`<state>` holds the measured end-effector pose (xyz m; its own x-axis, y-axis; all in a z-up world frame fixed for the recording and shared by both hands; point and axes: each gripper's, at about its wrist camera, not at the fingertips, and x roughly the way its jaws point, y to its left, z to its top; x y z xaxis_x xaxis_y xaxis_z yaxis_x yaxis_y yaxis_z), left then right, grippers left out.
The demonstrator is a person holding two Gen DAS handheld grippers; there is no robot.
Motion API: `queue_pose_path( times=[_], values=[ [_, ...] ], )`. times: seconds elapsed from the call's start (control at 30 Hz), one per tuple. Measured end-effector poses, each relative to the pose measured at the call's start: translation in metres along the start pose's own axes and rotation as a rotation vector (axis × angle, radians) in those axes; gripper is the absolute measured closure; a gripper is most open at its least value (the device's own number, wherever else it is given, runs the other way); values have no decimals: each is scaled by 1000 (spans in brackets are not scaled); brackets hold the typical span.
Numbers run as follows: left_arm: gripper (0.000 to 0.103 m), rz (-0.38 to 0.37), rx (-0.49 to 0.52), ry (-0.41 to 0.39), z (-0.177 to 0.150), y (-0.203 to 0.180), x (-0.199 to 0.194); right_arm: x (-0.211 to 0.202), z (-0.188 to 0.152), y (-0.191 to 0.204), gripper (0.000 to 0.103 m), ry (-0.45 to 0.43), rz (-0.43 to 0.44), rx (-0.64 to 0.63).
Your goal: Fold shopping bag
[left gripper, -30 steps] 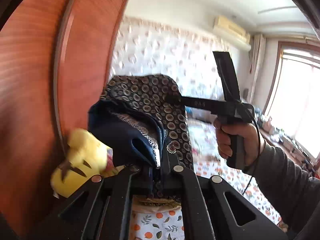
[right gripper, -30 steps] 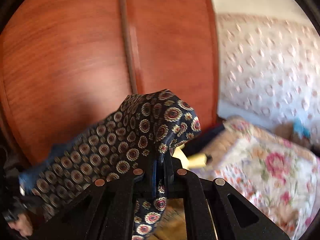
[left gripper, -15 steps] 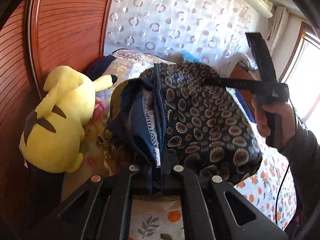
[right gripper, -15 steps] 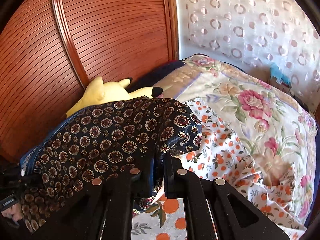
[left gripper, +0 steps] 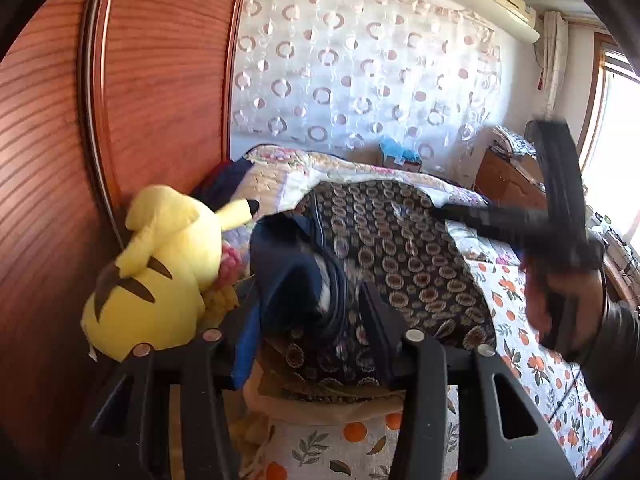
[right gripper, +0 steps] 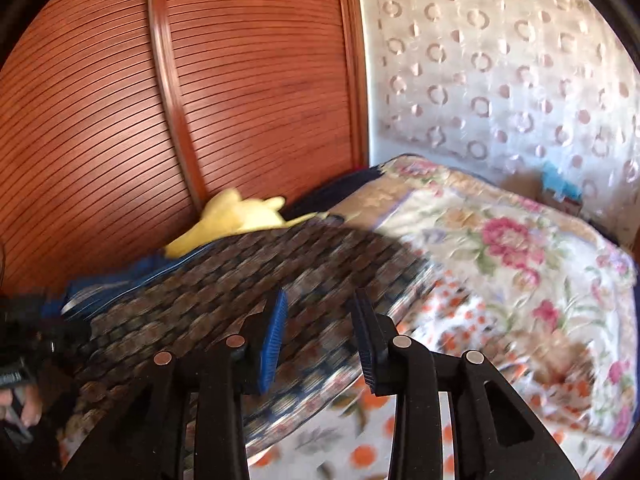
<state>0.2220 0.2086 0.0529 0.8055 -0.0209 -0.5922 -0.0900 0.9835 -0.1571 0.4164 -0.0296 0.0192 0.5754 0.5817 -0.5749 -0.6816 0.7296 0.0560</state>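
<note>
Both hand-held grippers, left (left gripper: 308, 312) and right (right gripper: 320, 340), have just been opening, releasing the patterned shopping bag (left gripper: 392, 248) onto the near end of the bed (right gripper: 500, 248), cloth lying loosely between their jaws. Dropped slack, the fold may spring open or bunch against the yellow plush toy (left gripper: 160, 272).

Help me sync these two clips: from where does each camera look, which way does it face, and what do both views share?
Left wrist: sits on the left tool, looking down its open fingers at the shopping bag on the bed; the right hand and its tool show at right.
Right wrist: sits on the right tool, fingers open over the bag's patterned cloth, facing the wooden wardrobe; the person's left hand shows at lower left.
Shared: bag, yellow plush toy, wardrobe, floral quilt, circle-patterned curtain.
</note>
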Motion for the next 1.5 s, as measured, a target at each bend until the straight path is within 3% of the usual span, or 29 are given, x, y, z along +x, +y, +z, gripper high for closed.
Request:
queue_pose_path(
  times=[0.1, 0.23, 0.33, 0.57, 0.8, 1.07, 1.27, 1.5],
  values=[
    [42, 8, -3, -3, 4, 1, -2, -1, -13, 15, 67, 35, 28, -24],
    [26, 15, -7, -6, 4, -2, -3, 8, -24, 19, 67, 73, -4, -31],
    [25, 22, 13, -5, 3, -11, -9, -6, -21, 15, 67, 43, -18, -23],
    [25, -8, 61, -41, -2, -44, -35, -91, -46, 13, 66, -34, -60, 33],
    [25, -58, 124, -70, -12, -102, -60, -194, -94, 14, 46, -116, -161, 110],
    [25, -69, 186, -105, -30, -168, -87, -301, -146, 22, 42, -206, -342, 210],
    [25, -90, 213, -126, -46, -210, -107, -353, -181, 43, 41, -251, -481, 248],
    [25, -126, 265, -149, -65, -241, -130, -379, -203, 64, 41, -273, -569, 299]
  ],
)
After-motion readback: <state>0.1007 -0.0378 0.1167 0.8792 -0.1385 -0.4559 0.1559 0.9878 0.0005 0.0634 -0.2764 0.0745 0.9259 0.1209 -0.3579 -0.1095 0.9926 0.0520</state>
